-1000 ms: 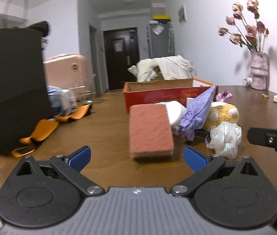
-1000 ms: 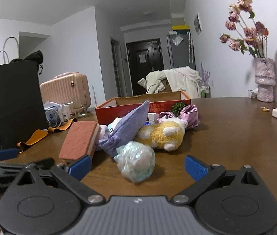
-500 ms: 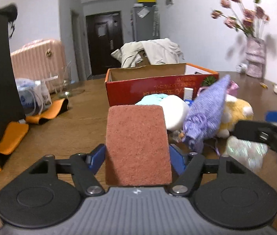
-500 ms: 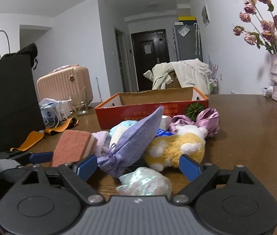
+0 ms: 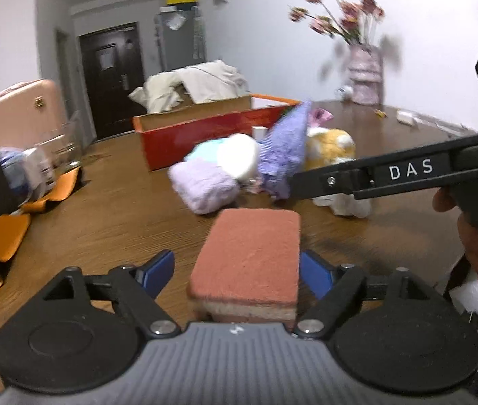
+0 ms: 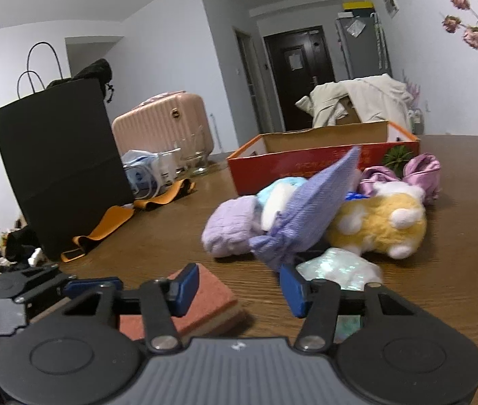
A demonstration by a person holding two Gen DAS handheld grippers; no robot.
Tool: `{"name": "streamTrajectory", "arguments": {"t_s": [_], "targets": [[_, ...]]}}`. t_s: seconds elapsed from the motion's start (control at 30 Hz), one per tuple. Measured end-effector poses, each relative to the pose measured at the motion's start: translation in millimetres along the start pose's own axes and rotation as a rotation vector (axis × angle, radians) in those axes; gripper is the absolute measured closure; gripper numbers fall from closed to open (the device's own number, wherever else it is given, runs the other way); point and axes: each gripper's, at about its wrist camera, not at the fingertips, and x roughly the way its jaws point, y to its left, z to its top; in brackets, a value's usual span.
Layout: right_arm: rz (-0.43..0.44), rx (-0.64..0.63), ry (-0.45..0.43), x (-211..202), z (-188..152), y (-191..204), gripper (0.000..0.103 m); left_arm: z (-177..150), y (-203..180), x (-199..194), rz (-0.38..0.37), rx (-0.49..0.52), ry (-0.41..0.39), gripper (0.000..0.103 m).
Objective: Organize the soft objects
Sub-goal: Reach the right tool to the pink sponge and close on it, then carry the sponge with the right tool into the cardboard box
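Rust-red sponge [image 5: 249,256] lies between the left tool's [image 5: 237,271] just-widened jaws — right tool [image 6: 239,285] closing, empty.

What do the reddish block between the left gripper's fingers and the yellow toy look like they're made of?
Reddish block: likely a sponge with a rough, matte scouring layer on top; a paler foam layer shows along its near edge. Yellow toy: plush fabric, probably synthetic fur; fuzzy, matte pile with white patches.

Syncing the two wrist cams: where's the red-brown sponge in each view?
Left wrist: sponge low centre, between the left gripper's fingers.
Right wrist: sponge lower left, partly behind the right gripper's left finger.
Shared landmark: the red cardboard box behind the pile of soft toys.
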Motion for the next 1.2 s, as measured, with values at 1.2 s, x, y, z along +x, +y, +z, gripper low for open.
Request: {"name": "streamTrajectory", "arguments": {"t_s": [1.2], "targets": [[0.097,0.159,0.137,-18.7,-22.9,-17.4,0.061,-1.2,44.3,12.1,-0.224,-0.53,0.061,0.059]]}}
